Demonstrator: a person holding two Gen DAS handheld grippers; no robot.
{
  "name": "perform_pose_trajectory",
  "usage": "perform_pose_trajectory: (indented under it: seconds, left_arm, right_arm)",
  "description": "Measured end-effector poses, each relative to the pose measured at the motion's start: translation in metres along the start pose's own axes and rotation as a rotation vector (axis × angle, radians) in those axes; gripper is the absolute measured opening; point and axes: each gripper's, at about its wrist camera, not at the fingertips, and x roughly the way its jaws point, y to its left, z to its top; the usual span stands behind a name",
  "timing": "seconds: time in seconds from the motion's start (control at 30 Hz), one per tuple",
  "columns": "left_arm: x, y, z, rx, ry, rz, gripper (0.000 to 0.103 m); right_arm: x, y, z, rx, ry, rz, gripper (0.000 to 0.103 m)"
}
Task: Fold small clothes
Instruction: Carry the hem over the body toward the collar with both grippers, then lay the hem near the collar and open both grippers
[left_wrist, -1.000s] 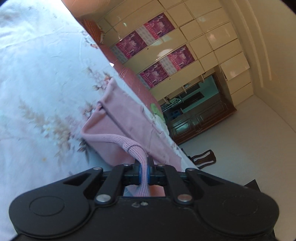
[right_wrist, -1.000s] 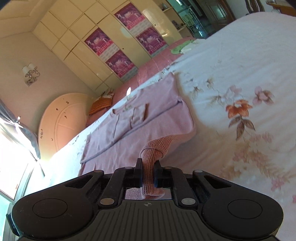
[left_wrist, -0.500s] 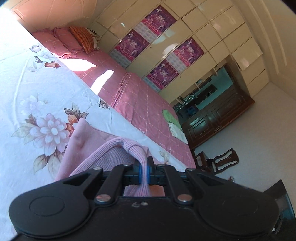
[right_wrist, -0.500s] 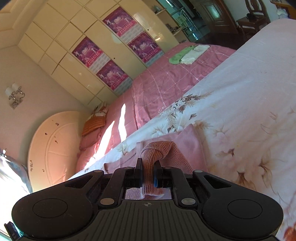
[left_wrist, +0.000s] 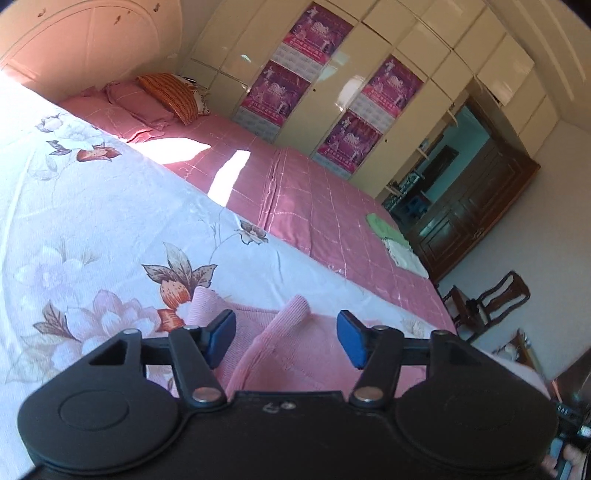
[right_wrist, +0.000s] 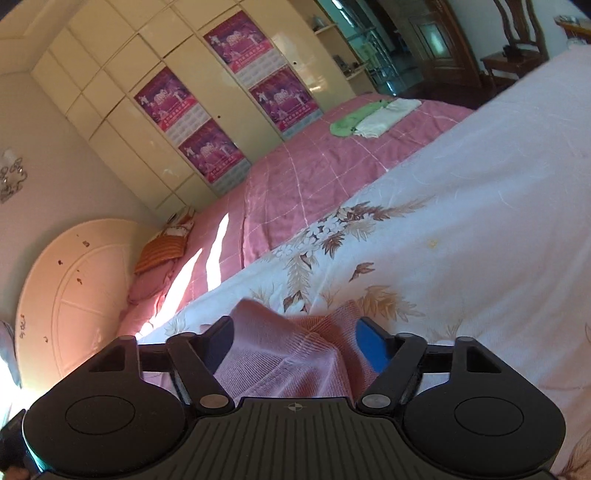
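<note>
A small pink knit garment (left_wrist: 295, 350) lies on the white floral sheet (left_wrist: 110, 229), right under my left gripper (left_wrist: 286, 338). That gripper is open, its blue pads (left_wrist: 351, 338) apart either side of a raised ribbed hem fold. In the right wrist view the same pink garment (right_wrist: 288, 354) lies between the spread fingers of my right gripper (right_wrist: 295, 343), which is open too. Neither gripper holds cloth. Most of the garment is hidden below the gripper bodies.
The floral sheet covers the near half of a bed; a pink checked bedspread (left_wrist: 314, 206) covers the far half. Folded green and white clothes (right_wrist: 373, 116) lie on it. Pillows (left_wrist: 166, 96) sit at the headboard. A wardrobe with posters (left_wrist: 332, 92) and a wooden chair (left_wrist: 487, 299) stand beyond.
Both grippers carried the garment's hem forward over the rest of it, lowered it onto the sheet, then opened and let go.
</note>
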Motion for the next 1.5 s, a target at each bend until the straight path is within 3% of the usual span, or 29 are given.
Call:
perform_pose_trajectory:
  seconds: [0.07, 0.23, 0.27, 0.3, 0.33, 0.37, 0.4, 0.5, 0.6, 0.67, 0.73, 0.77, 0.8, 0.87, 0.9, 0.93, 0.97, 1.0, 1.03, 1.1, 1.23, 1.3, 1.4, 1.5]
  left_arm:
    - [0.01, -0.006, 0.0, 0.082, 0.031, 0.018, 0.055]
    - [0.036, -0.025, -0.005, 0.266, 0.122, 0.051, 0.054]
    - [0.04, -0.028, -0.007, 0.3, 0.139, 0.06, 0.053]
    - [0.042, -0.029, -0.011, 0.331, 0.146, 0.065, 0.05]
    - [0.042, -0.031, -0.014, 0.348, 0.148, 0.063, 0.046]
    - [0.041, -0.031, -0.016, 0.363, 0.147, 0.054, 0.027]
    - [0.039, -0.031, -0.018, 0.369, 0.131, 0.049, 0.013]
    - [0.018, -0.034, -0.024, 0.382, 0.01, 0.055, 0.009]
    - [-0.011, -0.039, -0.024, 0.369, -0.117, 0.049, 0.009]
    - [-0.007, -0.038, -0.02, 0.331, -0.096, 0.087, 0.01]
    - [0.013, -0.032, -0.019, 0.297, -0.021, 0.152, 0.01]
    - [0.026, -0.026, -0.02, 0.265, 0.033, 0.172, 0.011]
    - [0.03, -0.023, -0.023, 0.259, 0.033, 0.172, 0.013]
    - [0.026, -0.025, -0.024, 0.284, 0.01, 0.186, 0.017]
    - [0.023, -0.026, -0.025, 0.293, -0.003, 0.183, 0.027]
    - [0.018, -0.026, -0.025, 0.299, -0.013, 0.184, 0.035]
    - [0.009, -0.028, -0.024, 0.294, -0.029, 0.191, 0.045]
    - [-0.006, -0.033, -0.023, 0.292, -0.07, 0.192, 0.051]
    - [-0.022, -0.04, -0.023, 0.31, -0.123, 0.167, 0.054]
    - [-0.042, -0.066, -0.023, 0.37, -0.184, 0.079, 0.071]
    - [-0.01, -0.12, -0.048, 0.436, -0.027, -0.043, 0.071]
    - [0.003, -0.151, -0.075, 0.538, -0.051, -0.051, 0.072]
    - [0.018, -0.169, -0.097, 0.572, -0.009, -0.082, 0.074]
    - [0.026, -0.152, -0.101, 0.631, 0.019, 0.018, 0.075]
  right_arm:
    - [0.009, 0.01, -0.005, -0.098, 0.023, -0.018, 0.045]
    - [0.036, 0.026, -0.019, -0.281, 0.052, -0.086, 0.045]
    - [0.044, 0.03, -0.024, -0.323, 0.066, -0.103, 0.041]
    - [0.049, 0.033, -0.027, -0.359, 0.085, -0.119, 0.028]
    - [0.055, 0.035, -0.032, -0.391, 0.094, -0.138, 0.026]
    - [0.056, 0.037, -0.034, -0.41, 0.088, -0.144, 0.019]
    - [0.057, 0.038, -0.035, -0.423, 0.084, -0.14, 0.01]
    - [0.051, 0.042, -0.037, -0.454, -0.008, -0.152, 0.009]
    - [0.032, 0.047, -0.029, -0.402, -0.12, -0.123, 0.009]
    - [0.037, 0.05, -0.028, -0.417, -0.137, -0.133, 0.009]
    - [0.059, 0.048, -0.03, -0.424, -0.067, -0.174, 0.009]
    - [0.073, 0.043, -0.032, -0.413, -0.009, -0.202, 0.009]
    - [0.083, 0.038, -0.038, -0.4, 0.038, -0.228, 0.009]
    - [0.08, 0.038, -0.041, -0.388, 0.008, -0.232, 0.01]
    - [0.079, 0.038, -0.04, -0.38, 0.005, -0.232, 0.015]
    - [0.074, 0.039, -0.039, -0.376, -0.003, -0.236, 0.024]
    - [0.067, 0.04, -0.039, -0.374, -0.025, -0.253, 0.047]
    - [0.057, 0.042, -0.038, -0.373, -0.066, -0.265, 0.059]
    - [0.046, 0.046, -0.036, -0.373, -0.101, -0.247, 0.059]
    - [0.028, 0.055, -0.034, -0.372, -0.087, -0.122, 0.058]
    - [0.038, 0.102, -0.055, -0.484, -0.002, -0.002, 0.051]
    - [0.055, 0.13, -0.075, -0.542, 0.04, 0.038, 0.05]
    - [0.078, 0.157, -0.101, -0.603, 0.13, 0.056, 0.05]
    - [0.09, 0.153, -0.112, -0.639, 0.168, 0.031, 0.048]
